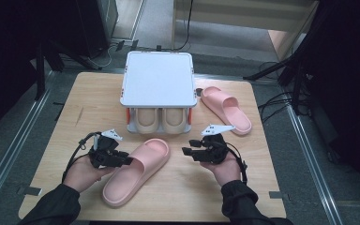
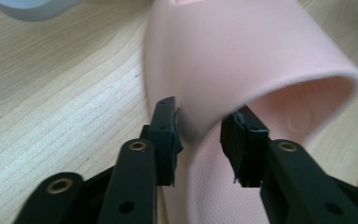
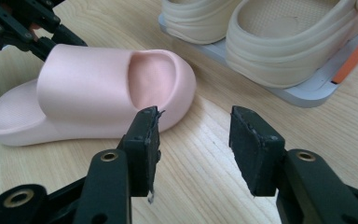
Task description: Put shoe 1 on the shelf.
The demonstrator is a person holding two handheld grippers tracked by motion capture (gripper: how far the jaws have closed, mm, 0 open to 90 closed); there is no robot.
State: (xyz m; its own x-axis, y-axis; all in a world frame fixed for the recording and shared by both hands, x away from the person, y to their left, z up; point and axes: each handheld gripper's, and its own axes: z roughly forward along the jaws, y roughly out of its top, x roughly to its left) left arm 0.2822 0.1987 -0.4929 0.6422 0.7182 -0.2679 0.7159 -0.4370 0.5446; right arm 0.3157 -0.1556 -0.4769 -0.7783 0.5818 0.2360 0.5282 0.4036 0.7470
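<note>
**Slippers and rack around the two tongs**

The near slipper [image 1: 137,171] lies on the bench [image 1: 65,122] between the left tongs [image 1: 122,161] and the right tongs [image 1: 187,152], its strap edge between the left tongs' jaws. Beyond both tongs stands the rack [image 1: 158,79], with a pair of clogs [image 1: 161,121] on its lower shelf. The second slipper [image 1: 226,109] lies beyond the right tongs, just right of the rack.

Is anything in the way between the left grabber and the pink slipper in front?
No. The left gripper is already at the near pink slipper, its open jaws either side of the strap's edge, with nothing else between them.
</note>
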